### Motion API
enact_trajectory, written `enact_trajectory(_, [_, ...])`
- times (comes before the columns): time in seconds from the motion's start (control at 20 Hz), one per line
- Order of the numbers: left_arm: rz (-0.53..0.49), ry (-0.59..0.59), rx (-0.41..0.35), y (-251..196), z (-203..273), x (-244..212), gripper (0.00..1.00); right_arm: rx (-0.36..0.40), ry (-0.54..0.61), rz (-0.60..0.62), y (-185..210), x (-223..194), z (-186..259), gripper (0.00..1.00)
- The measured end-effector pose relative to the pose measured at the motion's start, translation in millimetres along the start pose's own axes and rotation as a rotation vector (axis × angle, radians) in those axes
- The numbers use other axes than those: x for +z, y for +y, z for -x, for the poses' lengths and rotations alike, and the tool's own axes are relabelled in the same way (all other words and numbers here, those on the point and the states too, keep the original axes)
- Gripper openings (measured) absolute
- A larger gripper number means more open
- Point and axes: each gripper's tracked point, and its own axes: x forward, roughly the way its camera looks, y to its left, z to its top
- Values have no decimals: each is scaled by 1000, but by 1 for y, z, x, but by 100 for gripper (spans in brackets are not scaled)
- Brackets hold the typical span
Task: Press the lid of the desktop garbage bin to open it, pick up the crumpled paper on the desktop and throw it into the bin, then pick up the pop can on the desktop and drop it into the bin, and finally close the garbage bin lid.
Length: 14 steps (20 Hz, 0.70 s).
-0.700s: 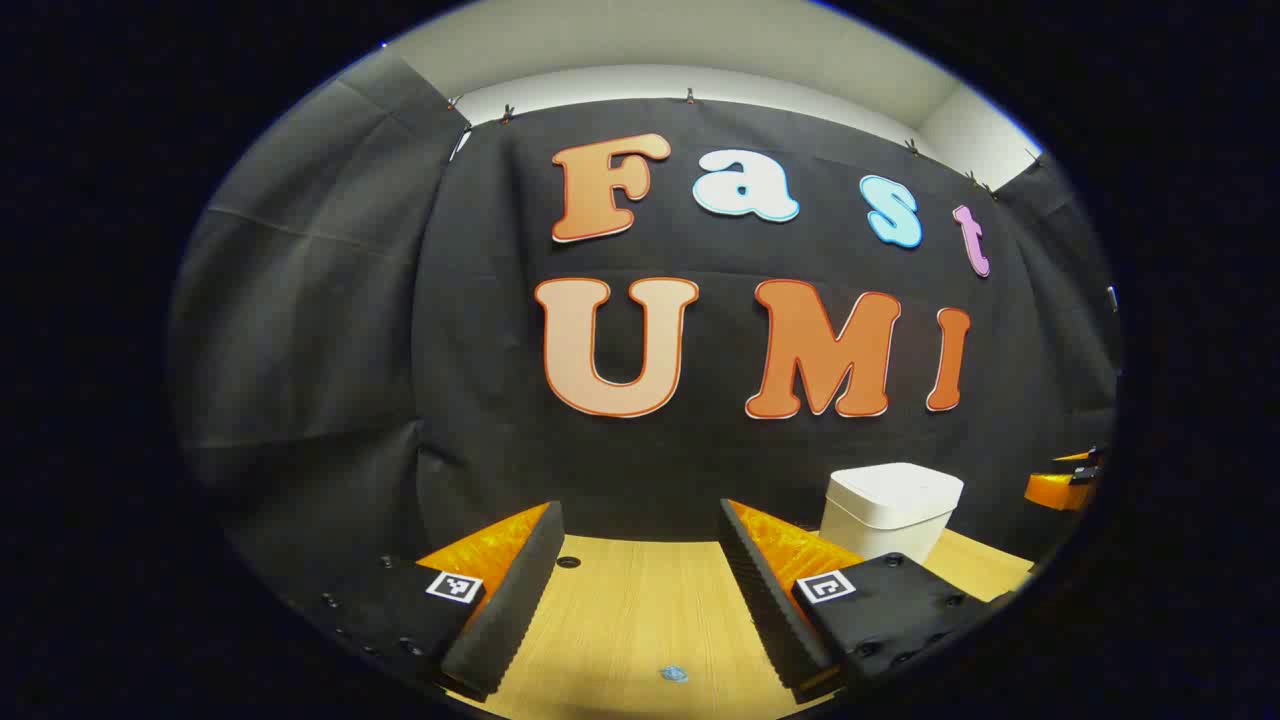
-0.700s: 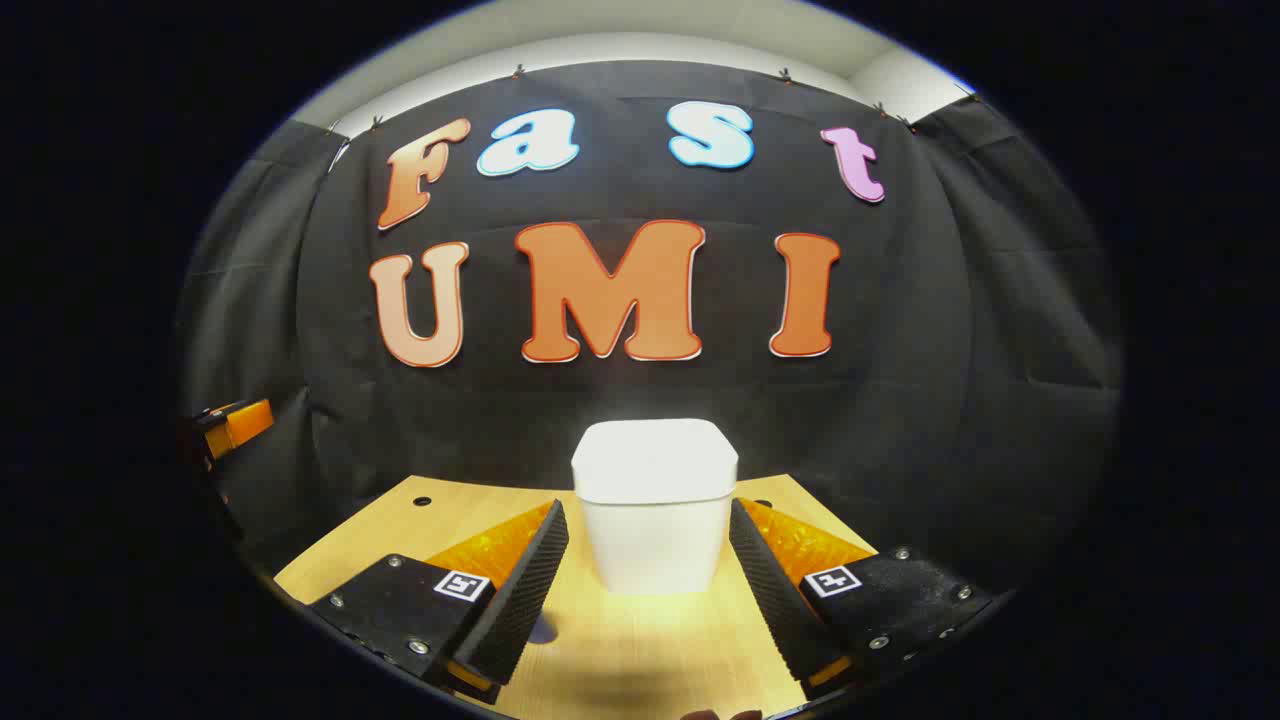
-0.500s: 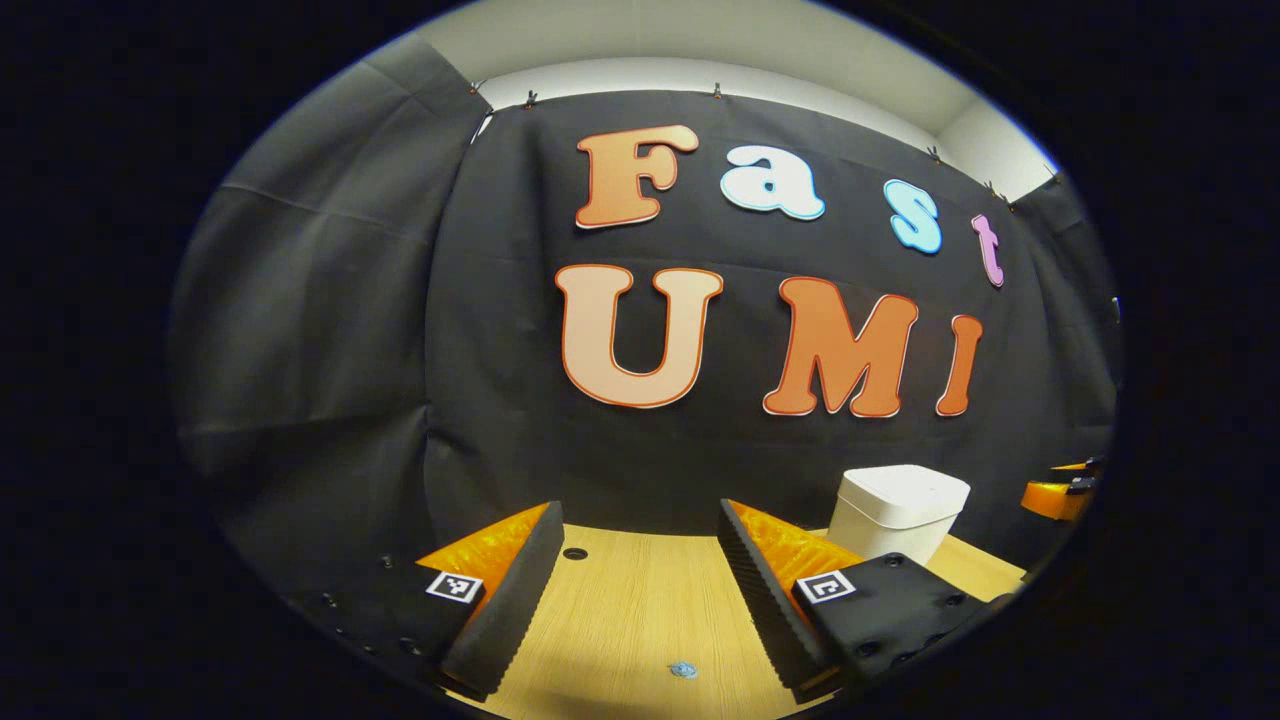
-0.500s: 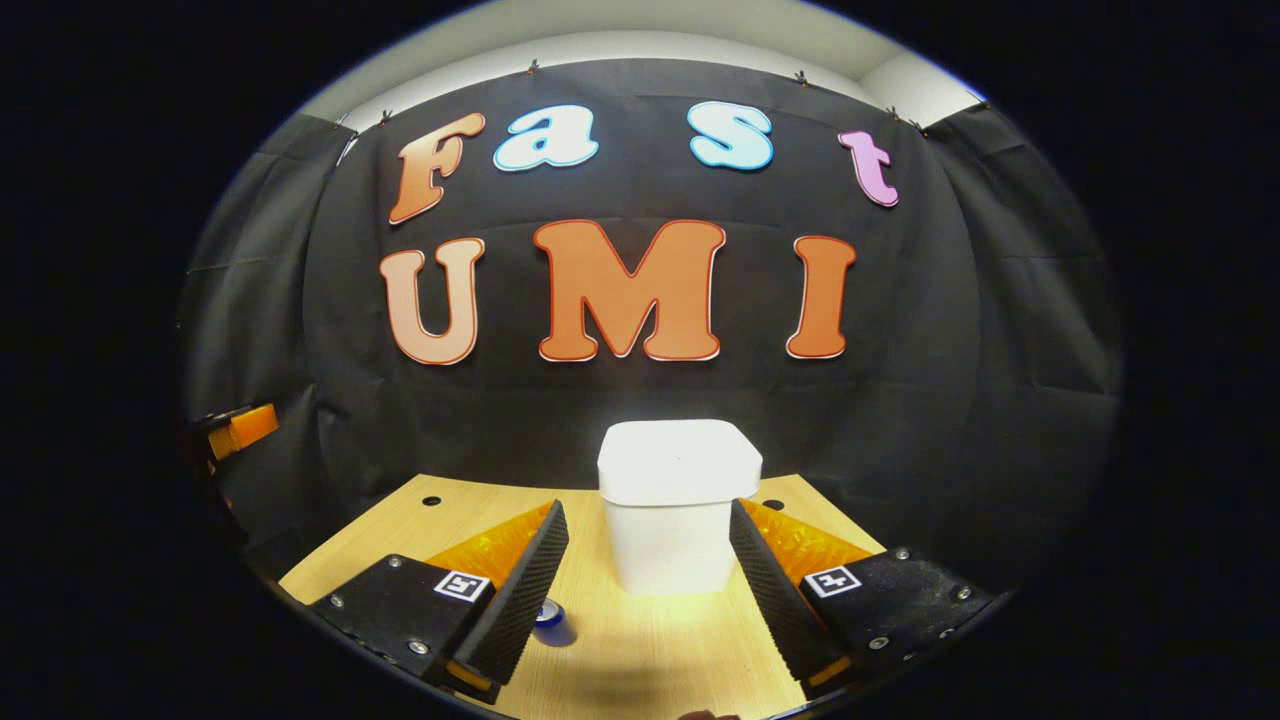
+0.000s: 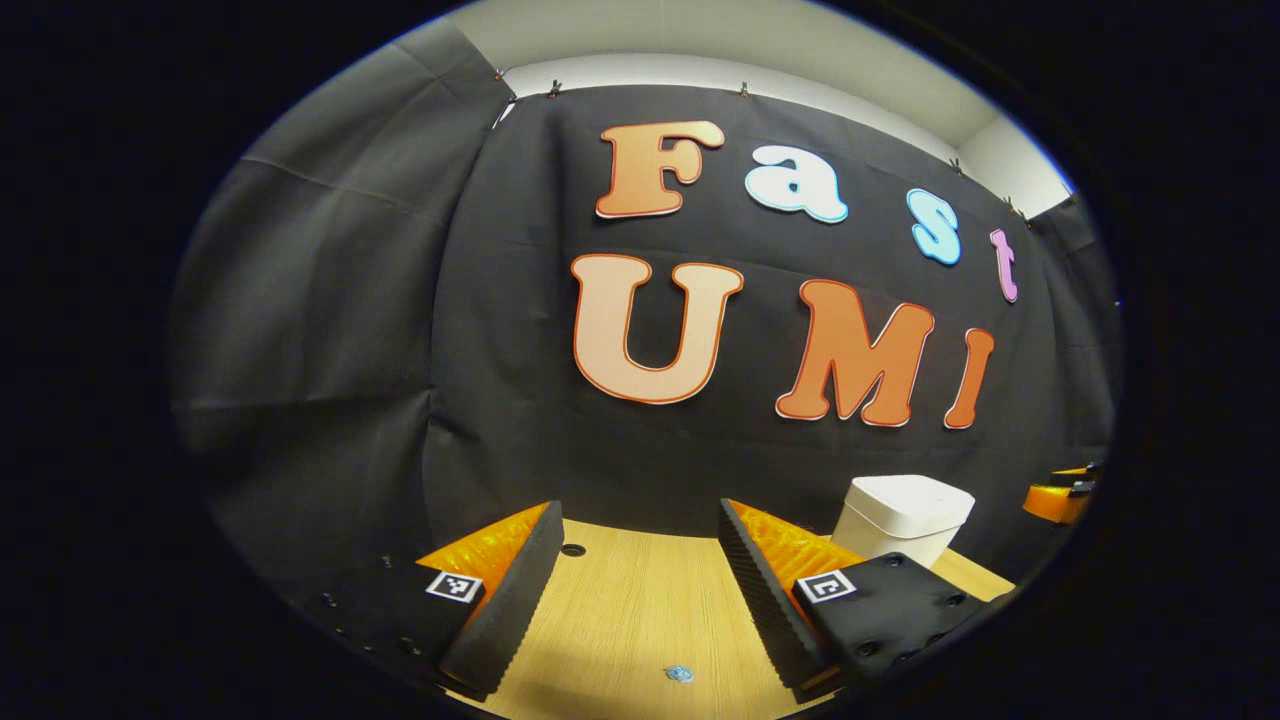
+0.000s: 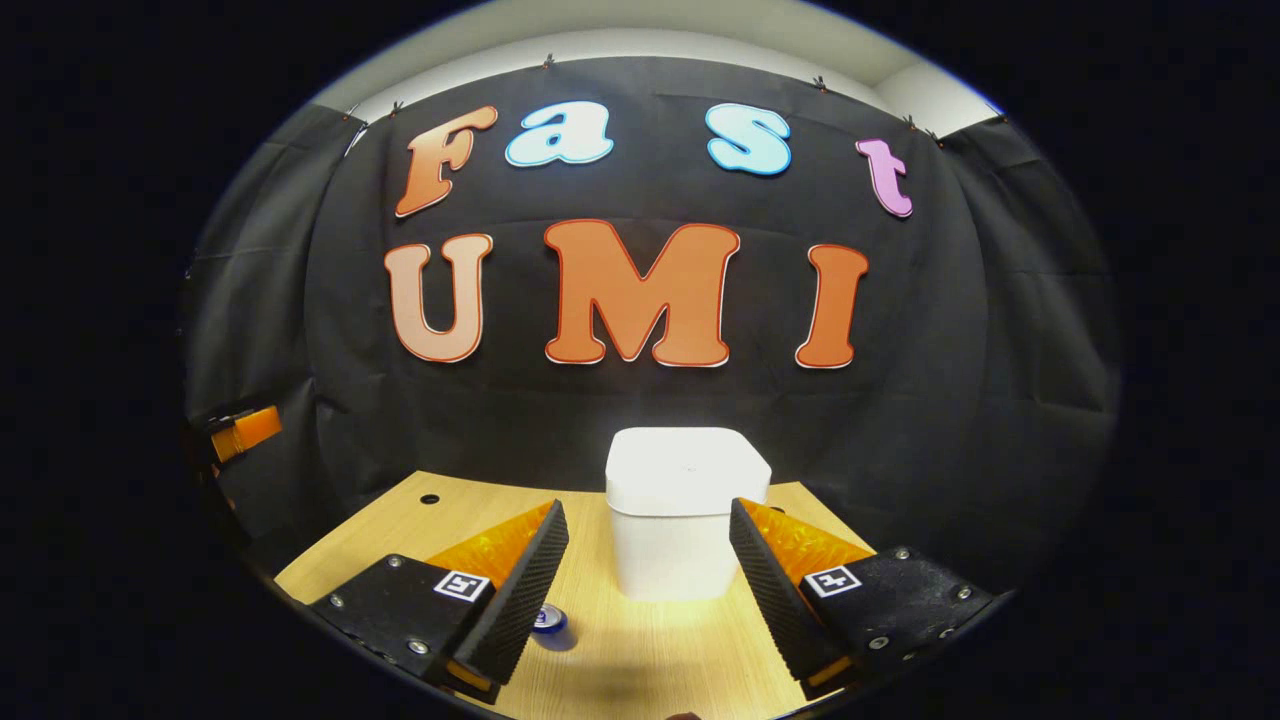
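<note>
Both your jaws gape, empty; bin (image 6: 687, 510) lid down, just ahead of right gripper (image 6: 648, 590), near desk (image 6: 640, 660) back edge.

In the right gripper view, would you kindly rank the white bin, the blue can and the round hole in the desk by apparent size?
1. White plastic garbage bin with closed lid, by far the largest.
2. Blue pop can; partly hidden behind a finger and nearer the camera, so its rank is unsure.
3. Small dark round hole in the wooden desktop, smallest and farther off.
</note>
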Motion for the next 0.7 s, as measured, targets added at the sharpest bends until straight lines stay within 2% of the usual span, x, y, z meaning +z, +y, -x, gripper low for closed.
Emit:
enact_trajectory(0.55, [-43,13,-40,-16,-15,-5,98,-47,56,4,-17,-15,-10,98])
enact_trajectory(0.7, [-43,21,-35,-12,-19,-8,98,-50,66,4,-19,-16,-14,93])
